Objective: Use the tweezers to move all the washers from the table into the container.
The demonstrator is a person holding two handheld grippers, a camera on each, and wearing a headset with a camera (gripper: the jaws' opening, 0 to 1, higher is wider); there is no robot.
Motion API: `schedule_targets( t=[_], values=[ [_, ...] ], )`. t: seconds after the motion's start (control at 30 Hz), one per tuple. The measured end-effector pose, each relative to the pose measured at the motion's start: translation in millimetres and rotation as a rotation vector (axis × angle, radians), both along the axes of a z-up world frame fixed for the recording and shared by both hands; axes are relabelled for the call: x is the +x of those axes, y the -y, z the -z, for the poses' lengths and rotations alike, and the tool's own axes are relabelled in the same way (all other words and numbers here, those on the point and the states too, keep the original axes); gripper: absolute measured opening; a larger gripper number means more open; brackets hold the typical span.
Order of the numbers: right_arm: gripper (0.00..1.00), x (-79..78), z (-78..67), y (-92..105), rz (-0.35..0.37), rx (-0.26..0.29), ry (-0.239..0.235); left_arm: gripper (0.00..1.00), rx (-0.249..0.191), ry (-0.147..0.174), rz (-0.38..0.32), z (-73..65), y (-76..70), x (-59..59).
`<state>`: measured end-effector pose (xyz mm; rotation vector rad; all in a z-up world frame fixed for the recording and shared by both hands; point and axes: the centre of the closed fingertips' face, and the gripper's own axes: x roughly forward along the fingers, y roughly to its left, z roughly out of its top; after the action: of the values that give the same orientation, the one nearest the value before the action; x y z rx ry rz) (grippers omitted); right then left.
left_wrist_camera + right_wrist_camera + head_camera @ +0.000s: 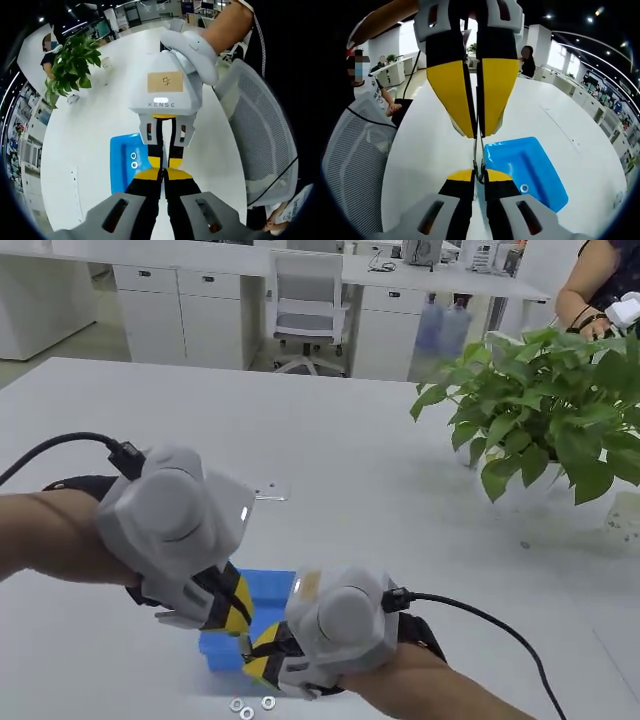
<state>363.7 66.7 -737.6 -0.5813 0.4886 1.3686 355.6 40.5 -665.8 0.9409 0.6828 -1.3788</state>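
Over the blue container (270, 590) my two grippers meet tip to tip. The left gripper (240, 622) comes in from the upper left and the right gripper (260, 650) from the lower right. In the right gripper view a thin metal pair of tweezers (479, 159) runs between my right gripper (479, 176) and the left gripper (477, 131), and both are shut on it. The left gripper (163, 172) has its jaws closed facing the right gripper (165, 162). Two washers (133, 160) lie inside the container (120, 170). Three washers (250, 705) rest on the table in front of it.
A leafy potted plant (550, 410) stands at the table's right side. A small clear packet (268, 492) lies beyond the grippers. Black cables trail from both grippers. An office chair (305, 300) and a person (600, 290) are past the far edge.
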Motion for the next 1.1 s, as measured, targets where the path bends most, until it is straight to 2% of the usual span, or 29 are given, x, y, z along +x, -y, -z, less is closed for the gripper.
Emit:
schedule_targets(
  t=[0.37,0.67,1.1],
  values=[
    [0.08,20.1,-1.4,2.5,0.020,0.005,0.006,0.06,0.001,0.020,0.008,-1.5,4.8,16.8],
    [0.08,35.9,0.6,3.6,0.020,0.002,0.009,0.06,-0.003,0.023,0.007,0.5,3.2,31.4],
    [0.09,54.5,14.4,-1.9,0.011,-0.008,-0.003,0.06,0.003,0.023,-0.012,14.7,-3.0,50.1]
  ],
)
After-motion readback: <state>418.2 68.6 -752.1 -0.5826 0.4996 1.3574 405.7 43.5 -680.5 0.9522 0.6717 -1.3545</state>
